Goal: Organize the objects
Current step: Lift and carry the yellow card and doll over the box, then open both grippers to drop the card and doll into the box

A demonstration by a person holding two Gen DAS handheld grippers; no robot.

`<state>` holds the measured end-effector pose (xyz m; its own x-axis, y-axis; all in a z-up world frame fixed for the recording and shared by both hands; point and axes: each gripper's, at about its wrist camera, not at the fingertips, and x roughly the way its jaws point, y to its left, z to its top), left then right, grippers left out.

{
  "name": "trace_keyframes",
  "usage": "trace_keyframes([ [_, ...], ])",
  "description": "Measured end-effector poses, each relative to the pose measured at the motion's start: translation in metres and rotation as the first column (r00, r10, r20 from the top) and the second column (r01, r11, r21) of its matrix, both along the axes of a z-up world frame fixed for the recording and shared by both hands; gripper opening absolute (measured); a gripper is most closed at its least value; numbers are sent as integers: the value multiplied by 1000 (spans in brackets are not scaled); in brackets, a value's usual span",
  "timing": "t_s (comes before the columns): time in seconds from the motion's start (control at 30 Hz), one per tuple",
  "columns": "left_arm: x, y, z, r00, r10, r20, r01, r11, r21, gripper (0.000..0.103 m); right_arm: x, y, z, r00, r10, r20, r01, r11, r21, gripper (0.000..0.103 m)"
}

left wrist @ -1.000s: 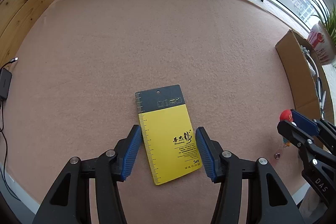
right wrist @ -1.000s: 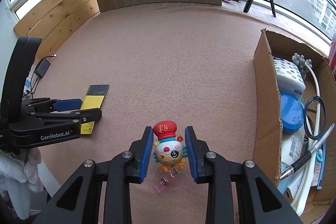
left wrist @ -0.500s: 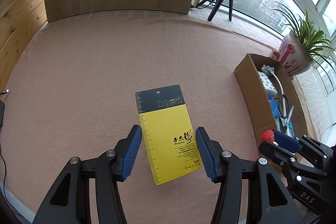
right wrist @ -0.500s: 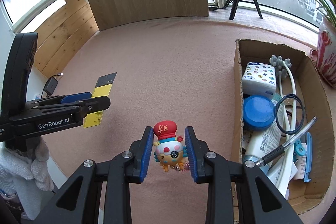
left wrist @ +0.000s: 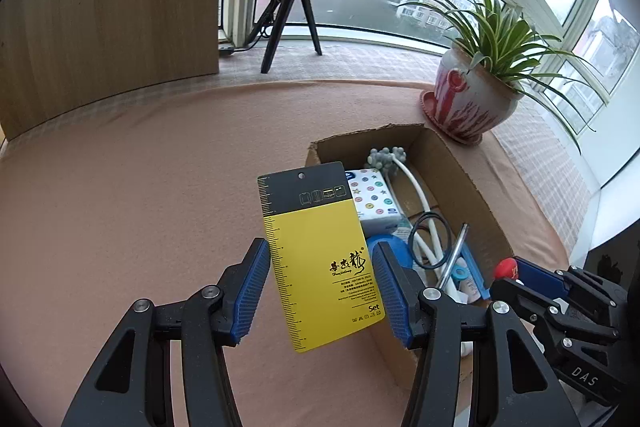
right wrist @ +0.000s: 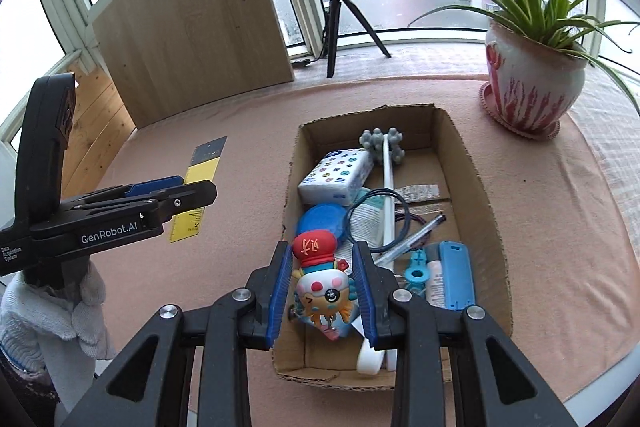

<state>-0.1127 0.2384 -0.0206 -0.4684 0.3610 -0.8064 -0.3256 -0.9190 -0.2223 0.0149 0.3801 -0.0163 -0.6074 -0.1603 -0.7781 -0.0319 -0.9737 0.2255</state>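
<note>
My left gripper [left wrist: 319, 253] is shut on a yellow and black card [left wrist: 320, 267] and holds it in the air, with the card's top edge in front of the cardboard box [left wrist: 460, 179]. In the right wrist view the card [right wrist: 204, 167] and the left gripper [right wrist: 196, 189] show from the side, left of the box [right wrist: 476, 187]. A toy figure with a red hat [right wrist: 320, 287] sits between the blue pads of my right gripper [right wrist: 322, 251], which is shut on it. The toy hangs over the box's near left corner. The right gripper [left wrist: 520, 273] also shows low on the right in the left wrist view.
The box holds a tissue pack [right wrist: 336, 175], a blue lid [right wrist: 320, 223], a pen [right wrist: 416, 233], a white massage stick [right wrist: 388, 187] and other small items. A potted plant [right wrist: 528, 75] stands beyond it. A tripod [right wrist: 340, 27] and a wooden board [right wrist: 192, 27] stand at the back. A gloved hand [right wrist: 48, 311] holds the left gripper.
Both grippers have risen off the pink cloth and swung right toward the box, carrying the card and the toy. The toy now hangs above the box.
</note>
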Motion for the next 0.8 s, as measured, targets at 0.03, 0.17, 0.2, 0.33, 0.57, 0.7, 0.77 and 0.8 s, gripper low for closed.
trace_keyframes([
  [0.03,-3,10,1,1000,-17,-2,17,1000,4,57,1,7,0,1000,-17,1,17,1000,1,28],
  [0.17,-13,47,0,997,-70,-12,70,998,9,57,6,32,-2,997,-71,7,71,997,-5,28],
  [0.2,-16,55,-1,997,-81,-13,81,997,10,57,7,37,-4,997,-81,9,81,997,-5,28],
  [0.33,-25,86,-9,993,-120,-6,120,993,0,57,8,48,-9,995,-102,18,103,995,-4,28],
  [0.57,-41,122,-24,989,-147,20,147,989,-11,57,8,56,-18,994,-100,33,100,995,-8,28],
  [0.7,-51,133,-30,988,-151,27,152,988,-28,57,7,57,-22,995,-88,38,88,996,-14,28],
  [0.77,-54,137,-32,988,-151,24,152,988,-36,58,7,57,-23,996,-85,42,86,996,-16,28],
  [0.8,-55,138,-32,989,-150,20,150,988,-39,58,6,57,-24,995,-84,44,85,996,-18,28],
])
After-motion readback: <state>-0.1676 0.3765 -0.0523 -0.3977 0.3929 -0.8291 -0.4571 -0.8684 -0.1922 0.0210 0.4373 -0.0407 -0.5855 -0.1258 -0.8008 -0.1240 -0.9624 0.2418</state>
